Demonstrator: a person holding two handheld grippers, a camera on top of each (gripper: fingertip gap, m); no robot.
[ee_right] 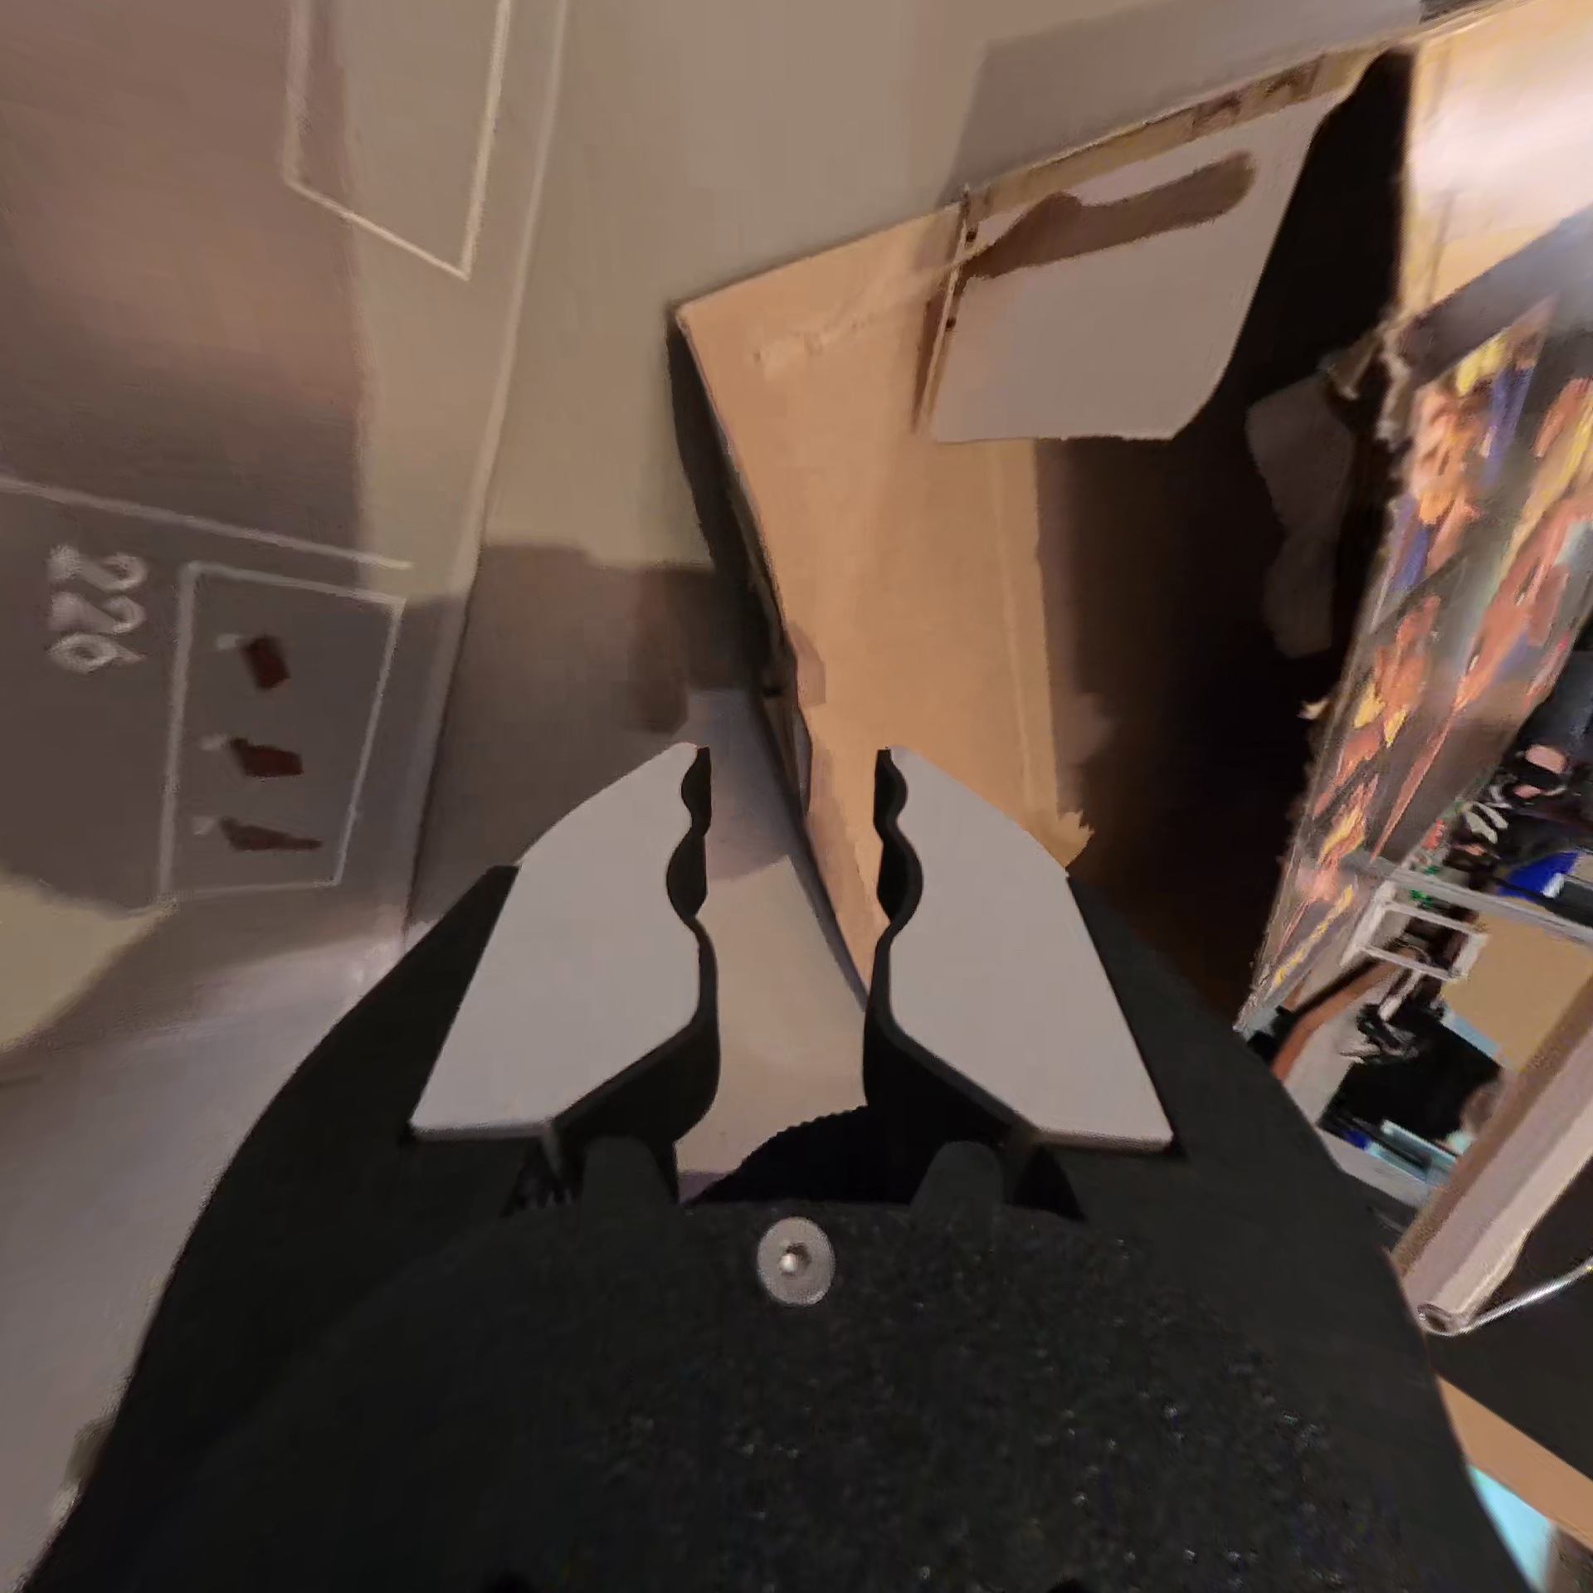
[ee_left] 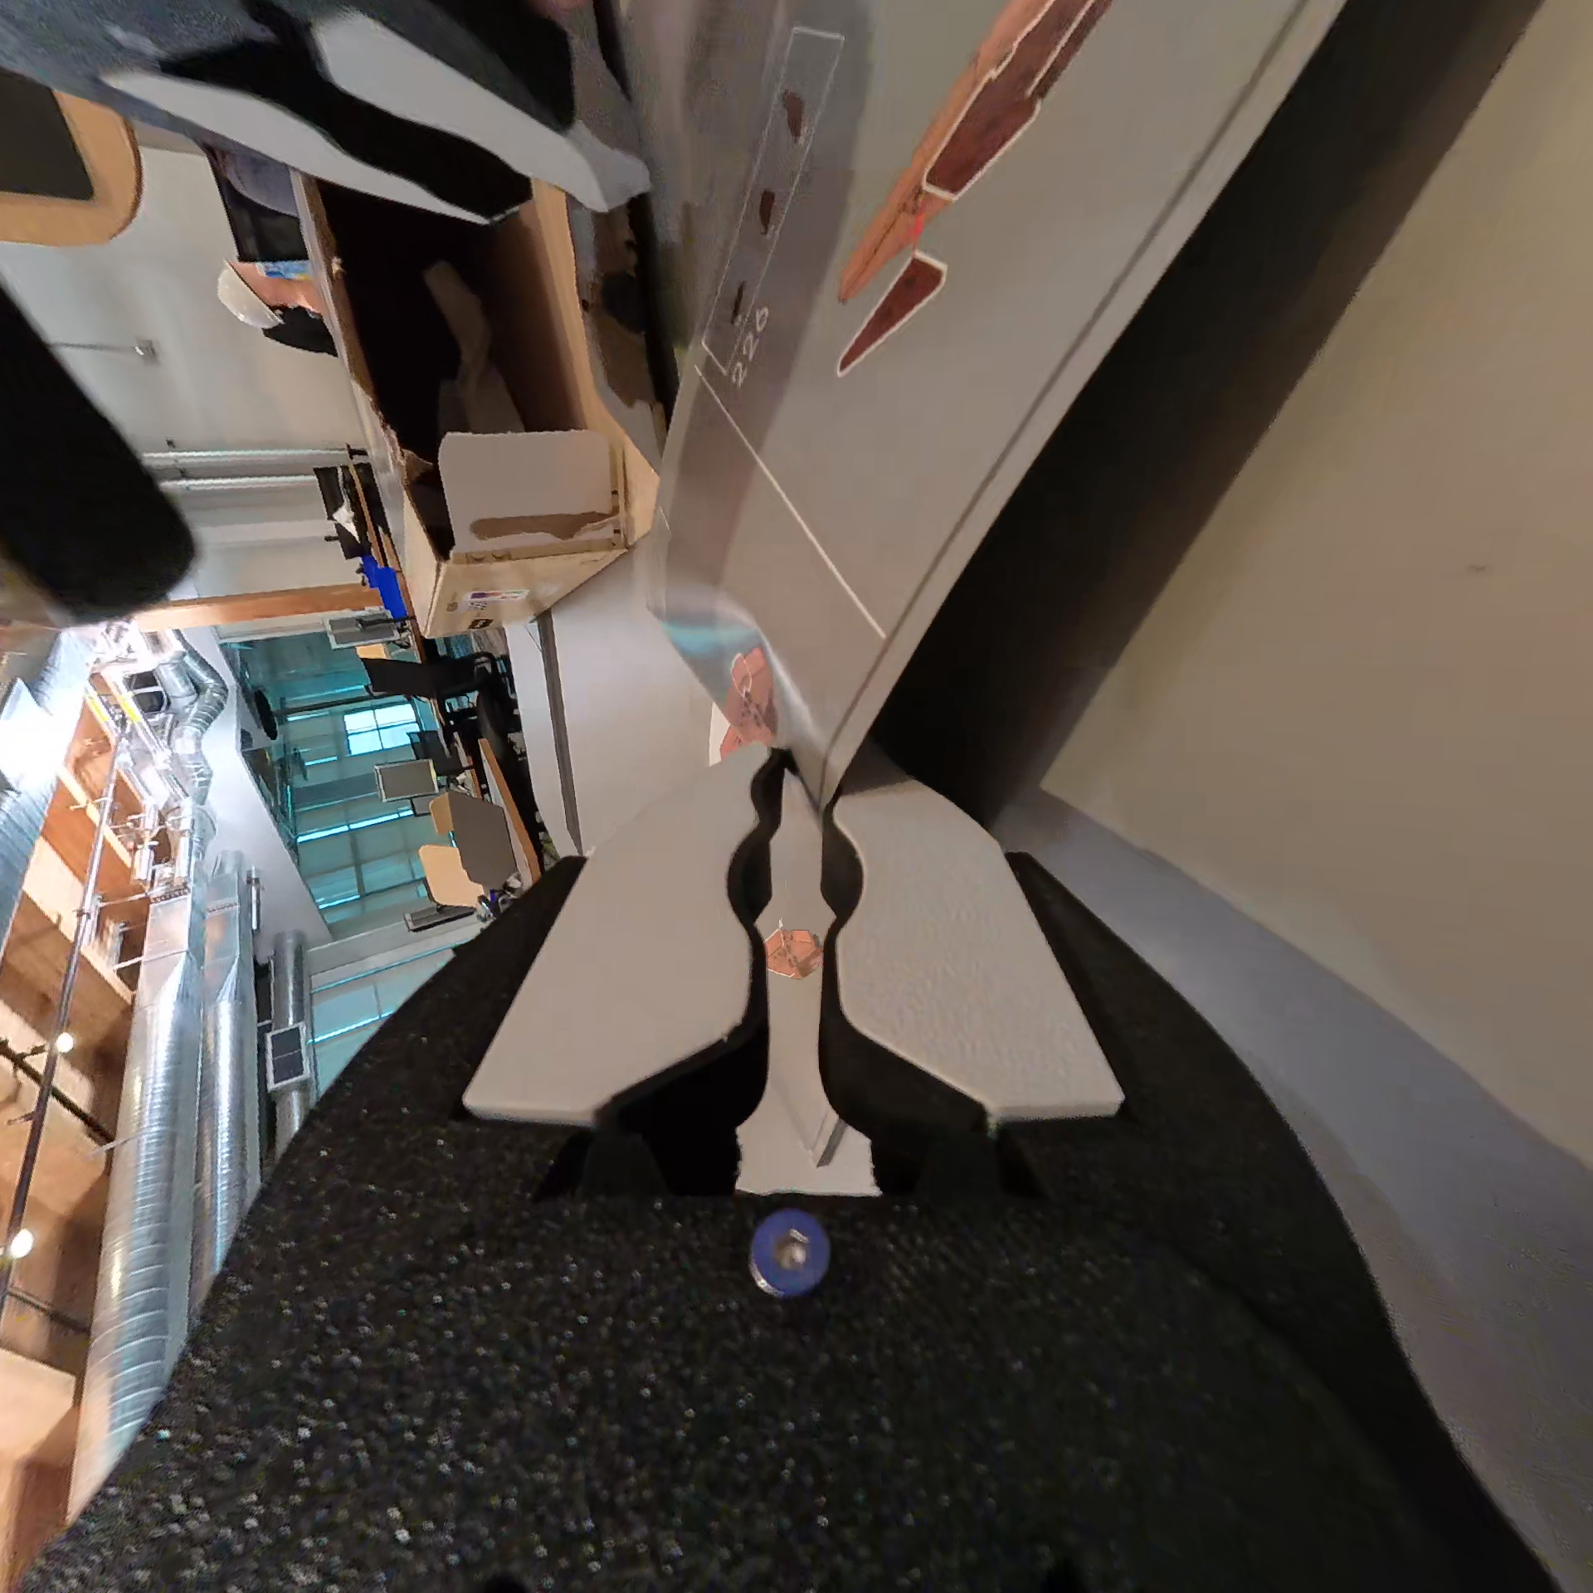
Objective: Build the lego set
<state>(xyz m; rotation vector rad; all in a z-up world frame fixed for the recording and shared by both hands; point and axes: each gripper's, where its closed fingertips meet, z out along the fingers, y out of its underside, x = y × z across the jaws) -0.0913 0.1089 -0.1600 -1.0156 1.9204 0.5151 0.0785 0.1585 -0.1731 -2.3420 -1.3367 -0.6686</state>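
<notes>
We see the left tongs [ee_left: 797, 763] at the centre of the left wrist view clamped on the edge of a grey flattened carton sheet [ee_left: 871, 362], both fingertips [ee_left: 871, 819] pressed on it. The sheet runs from the tips to the top of the frame and bears white outlines, a strip of clear tape and reddish-brown printed marks [ee_left: 965, 146]. Right of it lies a dark band, then a beige wall [ee_left: 1379, 517].

In the upper left of that view the right tongs [ee_left: 483, 185] show near the same sheet. Below them sits an open brown cardboard box [ee_left: 517, 552] with a white flap, and farther left an office with ducts and glass partitions.

In the right wrist view, the right tongs [ee_right: 793, 767] stand apart at the centre. The edge where the grey sheet [ee_right: 552, 603] meets the brown box wall [ee_right: 905, 560] passes between the fingers [ee_right: 603, 905]; we see no pad pressing on it. The sheet fills the left of the frame, with a white-outlined panel of three dark red marks [ee_right: 267, 750]. A white torn flap [ee_right: 1086, 345] hangs in the upper right, and a colourful printed panel [ee_right: 1465, 603] lies along the right edge.
</notes>
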